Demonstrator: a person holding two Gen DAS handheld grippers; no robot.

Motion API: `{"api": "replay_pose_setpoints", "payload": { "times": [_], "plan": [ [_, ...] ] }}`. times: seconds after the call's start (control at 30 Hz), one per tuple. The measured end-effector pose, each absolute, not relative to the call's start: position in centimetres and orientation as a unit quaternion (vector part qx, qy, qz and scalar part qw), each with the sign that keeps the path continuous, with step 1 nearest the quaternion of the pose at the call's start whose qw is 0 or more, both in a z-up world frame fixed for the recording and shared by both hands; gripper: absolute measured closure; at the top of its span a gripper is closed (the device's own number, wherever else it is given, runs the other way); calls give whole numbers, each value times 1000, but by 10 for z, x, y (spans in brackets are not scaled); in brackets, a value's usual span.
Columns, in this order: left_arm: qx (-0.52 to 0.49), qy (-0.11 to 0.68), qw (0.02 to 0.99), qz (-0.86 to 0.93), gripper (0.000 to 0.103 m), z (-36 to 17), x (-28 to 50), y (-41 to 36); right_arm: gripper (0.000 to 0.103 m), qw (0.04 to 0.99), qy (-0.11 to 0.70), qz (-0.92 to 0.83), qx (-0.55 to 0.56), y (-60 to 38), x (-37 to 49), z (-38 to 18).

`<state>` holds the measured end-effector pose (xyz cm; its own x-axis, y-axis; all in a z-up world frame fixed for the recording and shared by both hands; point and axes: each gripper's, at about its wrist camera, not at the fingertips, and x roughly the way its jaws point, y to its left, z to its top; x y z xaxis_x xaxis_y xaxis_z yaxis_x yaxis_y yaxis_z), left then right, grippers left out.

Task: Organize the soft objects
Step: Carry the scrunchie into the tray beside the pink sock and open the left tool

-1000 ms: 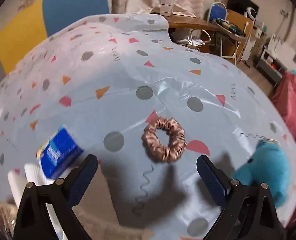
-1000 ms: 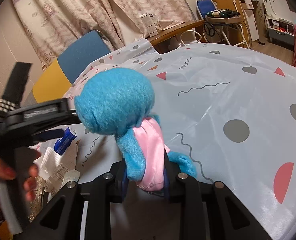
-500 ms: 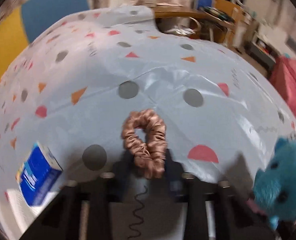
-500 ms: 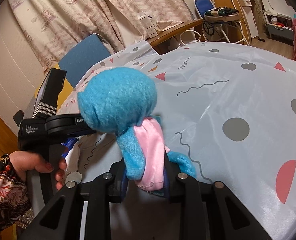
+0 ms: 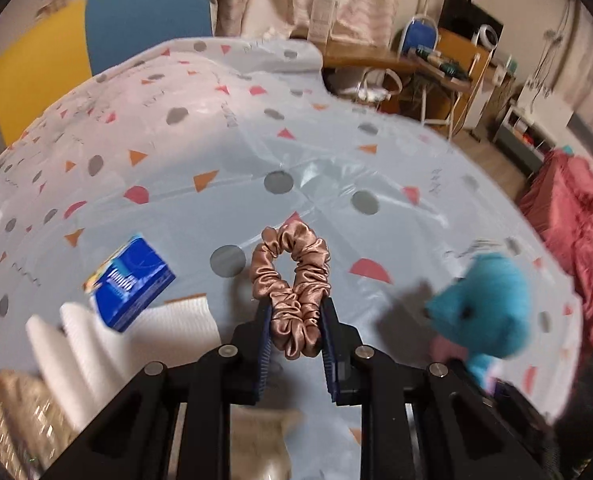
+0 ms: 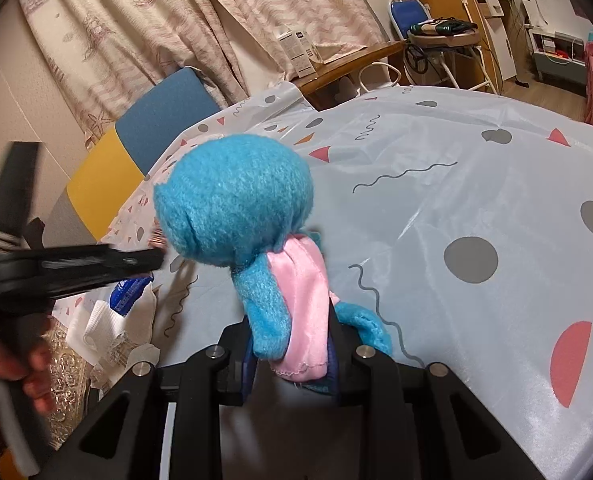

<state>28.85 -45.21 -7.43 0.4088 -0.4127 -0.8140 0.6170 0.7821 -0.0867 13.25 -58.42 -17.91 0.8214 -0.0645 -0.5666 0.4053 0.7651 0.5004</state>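
Note:
My left gripper is shut on a rose-gold satin scrunchie and holds it above the patterned tablecloth. My right gripper is shut on a blue plush toy with a pink scarf, gripping its body so the head stands upright above the jaws. The toy also shows in the left wrist view at the right. The left gripper shows in the right wrist view at the left, blurred, with a hand on it.
A blue tissue pack lies on a white cloth at the left, also in the right wrist view. A gold patterned fabric is at the lower left. A blue and yellow chair stands behind the table.
My left gripper closed on the scrunchie and lifted it off the cloth. My right gripper still holds the plush toy, nearly unmoved.

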Motion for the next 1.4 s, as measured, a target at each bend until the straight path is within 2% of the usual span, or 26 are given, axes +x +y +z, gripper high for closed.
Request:
{"api": "replay_pose_setpoints", "payload": {
  "times": [0.37, 0.7, 0.97, 1.13, 1.4],
  "plan": [
    [85, 392, 833, -381, 81, 3, 215, -389, 78, 901, 279, -143, 300, -579, 137, -177],
    [34, 343, 851, -396, 80, 54, 166, -263, 78, 901, 286, -151, 291, -576, 141, -176],
    [-12, 352, 881, -316, 81, 38, 173, -141, 78, 901, 293, -158, 279, -572, 143, -174],
    [-75, 387, 886, -245, 80, 6, 199, -64, 78, 901, 299, -165, 269, -570, 145, -173],
    [-132, 451, 859, -203, 80, -52, 248, -26, 77, 901, 306, -173, 255, -567, 147, -172]
  ]
}}
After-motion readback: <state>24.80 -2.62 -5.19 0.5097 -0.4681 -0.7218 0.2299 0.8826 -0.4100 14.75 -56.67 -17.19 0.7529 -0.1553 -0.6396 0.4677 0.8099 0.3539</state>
